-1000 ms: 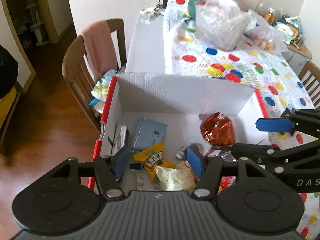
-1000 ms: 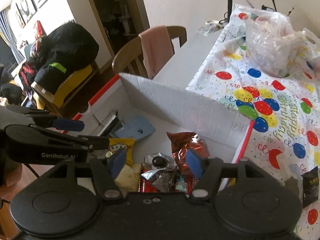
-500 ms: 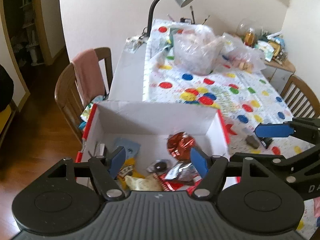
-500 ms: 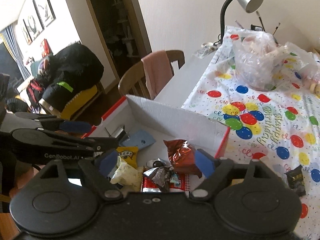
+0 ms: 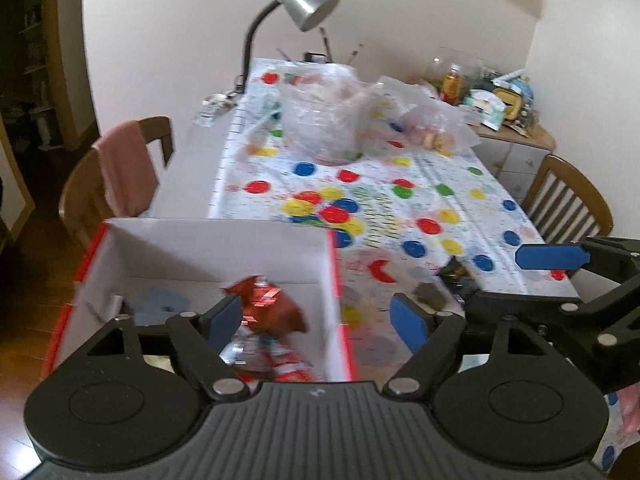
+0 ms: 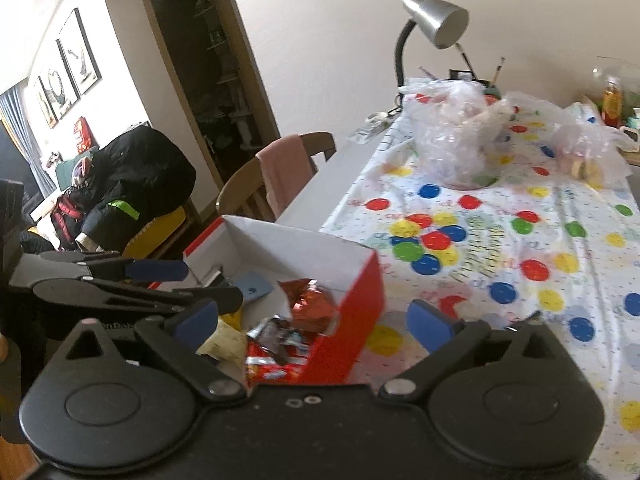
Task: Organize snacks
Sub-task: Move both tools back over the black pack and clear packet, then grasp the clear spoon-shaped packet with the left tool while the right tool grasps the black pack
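Both claws, left (image 5: 316, 320) and right (image 6: 316, 322), have just been opening and stand wide apart, holding nothing, above the box (image 6: 352, 292) with snacks (image 6: 308, 306) inside it.

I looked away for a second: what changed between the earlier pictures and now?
Both grippers pulled back and up from the box, so more table shows. The left gripper and right gripper have just been opening, nothing between their jaws. The snacks, including the red foil packet, stayed in the box.

Left tool (image 5: 316, 318) and right tool (image 6: 316, 322), jaws just opening, stand wide, holding nothing.
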`<state>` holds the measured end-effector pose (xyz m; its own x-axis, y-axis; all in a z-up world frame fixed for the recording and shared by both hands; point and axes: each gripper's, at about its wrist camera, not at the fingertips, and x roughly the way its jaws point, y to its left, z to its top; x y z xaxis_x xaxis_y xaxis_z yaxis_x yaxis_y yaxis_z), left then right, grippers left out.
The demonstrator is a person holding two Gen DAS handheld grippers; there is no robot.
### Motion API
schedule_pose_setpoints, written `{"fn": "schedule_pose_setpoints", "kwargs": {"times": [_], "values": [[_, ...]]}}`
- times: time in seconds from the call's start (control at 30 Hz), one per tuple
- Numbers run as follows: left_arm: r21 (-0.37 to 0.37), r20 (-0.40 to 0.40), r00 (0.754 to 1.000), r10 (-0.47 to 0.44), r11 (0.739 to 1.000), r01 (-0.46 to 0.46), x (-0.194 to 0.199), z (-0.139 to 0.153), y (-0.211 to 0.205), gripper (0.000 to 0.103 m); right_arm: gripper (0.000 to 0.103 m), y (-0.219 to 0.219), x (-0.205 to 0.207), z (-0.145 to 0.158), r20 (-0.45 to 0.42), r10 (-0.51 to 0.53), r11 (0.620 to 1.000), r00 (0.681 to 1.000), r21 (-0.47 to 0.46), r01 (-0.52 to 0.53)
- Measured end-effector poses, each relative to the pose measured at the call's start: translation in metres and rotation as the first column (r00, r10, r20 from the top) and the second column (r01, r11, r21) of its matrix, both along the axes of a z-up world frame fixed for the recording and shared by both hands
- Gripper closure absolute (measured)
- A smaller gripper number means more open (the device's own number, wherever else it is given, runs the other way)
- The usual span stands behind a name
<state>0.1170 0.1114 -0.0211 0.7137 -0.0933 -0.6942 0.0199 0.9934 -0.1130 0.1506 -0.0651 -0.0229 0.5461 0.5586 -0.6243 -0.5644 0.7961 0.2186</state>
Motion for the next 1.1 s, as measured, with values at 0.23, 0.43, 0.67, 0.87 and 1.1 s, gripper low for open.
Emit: {"fn": "schedule_pose_setpoints", "kwargs": {"times": [0.23, 0.43, 0.67, 0.87, 1.1], "values": [[-0.020, -0.021, 1.000, -0.013, 1.000, 0.012, 0.016, -0.014, -0.056, 0.021, 0.000, -0.057, 0.013, -0.006, -0.010, -0.041, 0.999, 0.999, -0.024, 0.041], [-0.026, -0.050, 0.999, 0.018, 0.999, -0.019, 0.037, -0.027, -0.087, 0.021, 0.000, -0.110, 0.032, -0.013, -0.001, -0.090, 0.994, 0.996, -0.060, 0.089], [-0.004, -0.100, 0.992, 0.073, 0.997, -0.074, 0.062, -0.051, -0.111, 0.021, 0.000, -0.150, 0.068, -0.038, -0.024, -0.111, 0.988, 0.994, -0.114, 0.108], [0.003, -0.150, 0.981, 0.124, 0.992, -0.125, 0.078, -0.071, -0.120, 0.021, 0.002, -0.149, 0.097, -0.071, -0.078, -0.071, 0.987, 0.994, -0.152, 0.059], [0.016, -0.202, 0.963, 0.177, 0.984, -0.178, 0.090, -0.087, -0.118, 0.021, 0.010, -0.130, 0.130, -0.112, -0.156, -0.040, 0.980, 0.987, -0.199, 0.009]]}}
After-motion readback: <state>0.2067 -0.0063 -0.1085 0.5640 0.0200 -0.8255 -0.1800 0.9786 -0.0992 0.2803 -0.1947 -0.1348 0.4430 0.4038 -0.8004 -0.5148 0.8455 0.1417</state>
